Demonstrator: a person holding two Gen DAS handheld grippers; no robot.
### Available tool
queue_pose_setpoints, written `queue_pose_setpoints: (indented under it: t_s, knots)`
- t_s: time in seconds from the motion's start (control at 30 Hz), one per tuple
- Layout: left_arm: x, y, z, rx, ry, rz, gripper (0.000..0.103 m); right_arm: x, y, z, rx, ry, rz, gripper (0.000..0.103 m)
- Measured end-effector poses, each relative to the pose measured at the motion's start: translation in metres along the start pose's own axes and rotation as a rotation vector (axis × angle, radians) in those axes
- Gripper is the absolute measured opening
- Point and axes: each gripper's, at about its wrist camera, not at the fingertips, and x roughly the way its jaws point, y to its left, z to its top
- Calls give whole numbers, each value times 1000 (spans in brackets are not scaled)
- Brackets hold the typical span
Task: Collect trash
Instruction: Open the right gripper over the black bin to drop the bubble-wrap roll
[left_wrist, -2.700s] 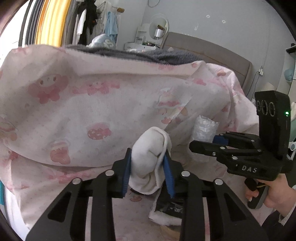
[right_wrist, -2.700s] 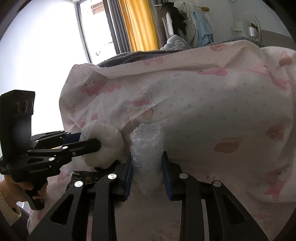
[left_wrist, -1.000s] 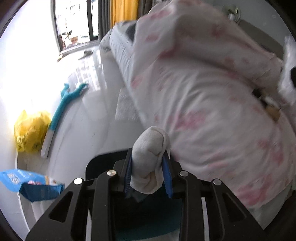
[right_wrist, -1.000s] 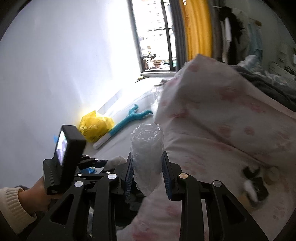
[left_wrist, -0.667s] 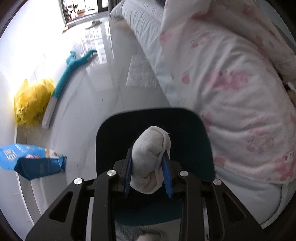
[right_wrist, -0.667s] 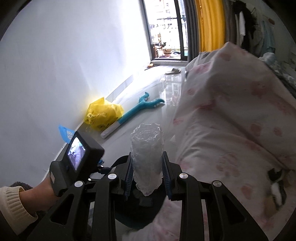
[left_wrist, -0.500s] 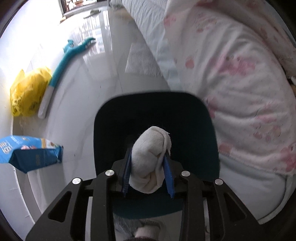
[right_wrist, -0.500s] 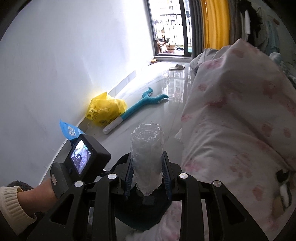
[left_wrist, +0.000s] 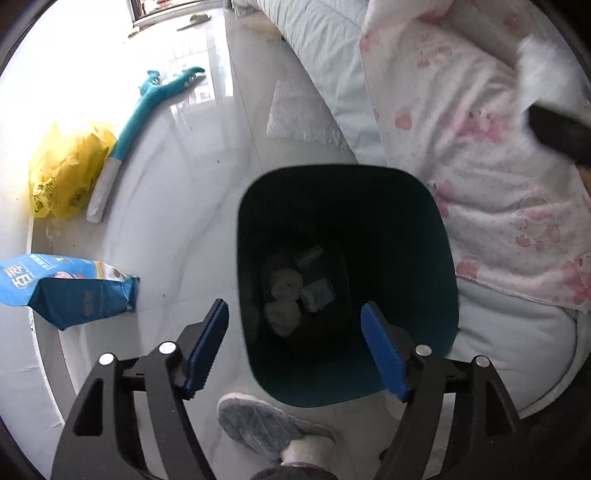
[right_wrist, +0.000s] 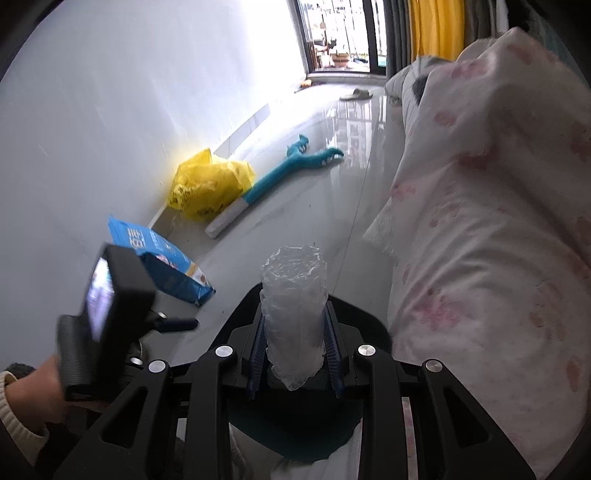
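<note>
Home bedroom: bed w/ pink-print duvet (right_wrist: 491, 229), yellow curtain (right_wrist: 436, 27), slipper (right_wrist: 356, 95) on tiled floor.

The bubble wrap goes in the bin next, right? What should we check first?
1. Right claw grips the bubble wrap: ok.
2. Bin mouth uncovered: ok.
3. Room left inside the bin: ok, only a few scraps at the bottom.
4. Left claw empty, jaws opening above the bin: ok.
5. Bubble wrap right over the bin mouth: cannot tell.
6. Slippered foot clear of the bin: ok, beside it.
</note>
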Motion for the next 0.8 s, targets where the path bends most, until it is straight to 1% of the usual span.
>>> queue_pose_setpoints:
  t_s: [0.17, 0.33, 0.47, 0.6, 0.7, 0.8]
  knots:
    - [-19, 11, -2, 12, -83, 39, 79, 20, 5, -3, -3, 57, -8, 30]
    - [-39, 19, -2, 15, -166, 49, 79, 43, 9, -8, 6, 117, -17, 30]
    - [-62, 27, -2, 7, -267, 60, 79, 63, 17, -12, -6, 170, -32, 30]
    - [-87, 33, 0, -17, -366, 49, 79, 82, 25, -18, -22, 217, -48, 30]
    - [-101, 32, -1, -14, -416, 35, 79, 94, 30, -22, -28, 250, -53, 31]
    - [-110, 28, -2, 10, -454, 33, 79, 106, 33, -27, -28, 281, -59, 31]
